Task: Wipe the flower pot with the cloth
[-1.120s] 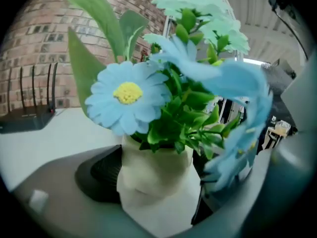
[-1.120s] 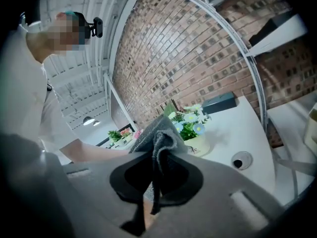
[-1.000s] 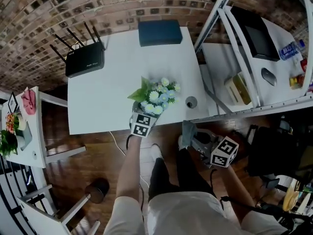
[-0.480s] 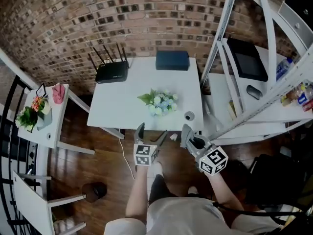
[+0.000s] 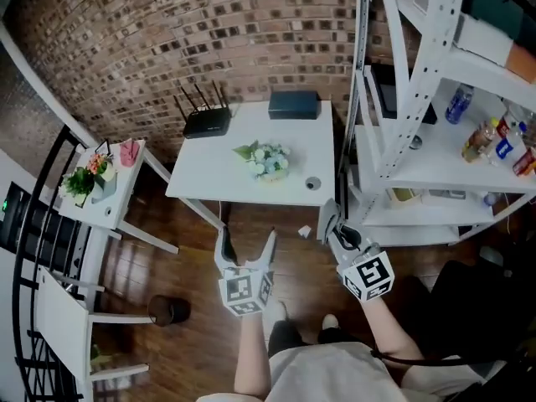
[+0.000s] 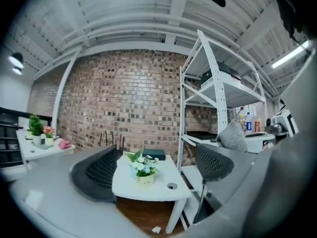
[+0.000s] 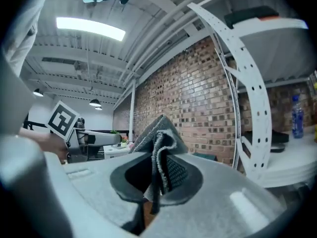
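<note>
The flower pot (image 5: 266,161), small and pale with white and blue flowers, stands on the white table (image 5: 226,170) well ahead of both grippers. My left gripper (image 5: 246,239) hangs over the wooden floor short of the table; its jaws have just been opening and hold nothing. In the left gripper view the flower pot (image 6: 145,178) shows far off between the spread pads. My right gripper (image 5: 328,229) is shut on a folded grey cloth (image 7: 161,138), which sticks up from its jaws beside the shelf rack.
A black router (image 5: 205,121) and a dark flat box (image 5: 293,105) sit at the table's far edge, a small round object (image 5: 312,183) near its front right corner. A white shelf rack (image 5: 394,153) rises on the right. A side table with plants (image 5: 105,199) stands left.
The left gripper, which was at the flower pot, has let go, opened and pulled back and up from the table. The right gripper rose too, cloth still in it. The view widened.
</note>
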Motion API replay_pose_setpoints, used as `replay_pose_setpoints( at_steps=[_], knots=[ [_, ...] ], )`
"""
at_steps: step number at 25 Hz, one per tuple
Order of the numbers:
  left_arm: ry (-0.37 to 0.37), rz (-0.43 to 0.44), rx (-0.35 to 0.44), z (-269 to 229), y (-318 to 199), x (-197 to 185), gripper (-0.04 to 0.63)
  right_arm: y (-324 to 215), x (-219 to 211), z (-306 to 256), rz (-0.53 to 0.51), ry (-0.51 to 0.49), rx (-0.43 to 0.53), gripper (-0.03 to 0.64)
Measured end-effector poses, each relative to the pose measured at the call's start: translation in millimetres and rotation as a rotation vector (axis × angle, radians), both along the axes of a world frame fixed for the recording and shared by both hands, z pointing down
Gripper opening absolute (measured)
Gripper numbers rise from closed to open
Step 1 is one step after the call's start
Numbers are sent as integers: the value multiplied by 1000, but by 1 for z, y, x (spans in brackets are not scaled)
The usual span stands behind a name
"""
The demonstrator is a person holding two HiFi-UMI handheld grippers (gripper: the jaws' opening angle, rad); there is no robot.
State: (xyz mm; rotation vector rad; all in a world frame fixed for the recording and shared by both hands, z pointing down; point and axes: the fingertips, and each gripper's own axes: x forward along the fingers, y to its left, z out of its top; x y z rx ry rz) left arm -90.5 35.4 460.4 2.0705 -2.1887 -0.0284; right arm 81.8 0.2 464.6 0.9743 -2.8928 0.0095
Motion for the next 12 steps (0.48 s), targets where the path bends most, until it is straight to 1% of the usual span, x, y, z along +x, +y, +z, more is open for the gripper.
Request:
replay_pose_setpoints(
  at_steps=[3, 5, 7, 9, 12],
  knots=[
    [-11, -86, 7, -16, 31, -4, 510, 16, 11, -26, 77, -7, 44, 0],
    [1, -115, 9, -19, 47, -5, 501, 21, 18, -31, 130, -15, 35, 0],
    [25, -120, 6, -17, 60, -1, 498, 27, 20, -31, 148, -23, 12, 0],
    [36, -105, 2, -11, 73, 4, 492, 36, 16, -29, 144, -28, 11, 0],
    [-1, -90, 16, -13, 81, 0, 491, 48, 0, -34, 133, -28, 37, 0]
  ],
)
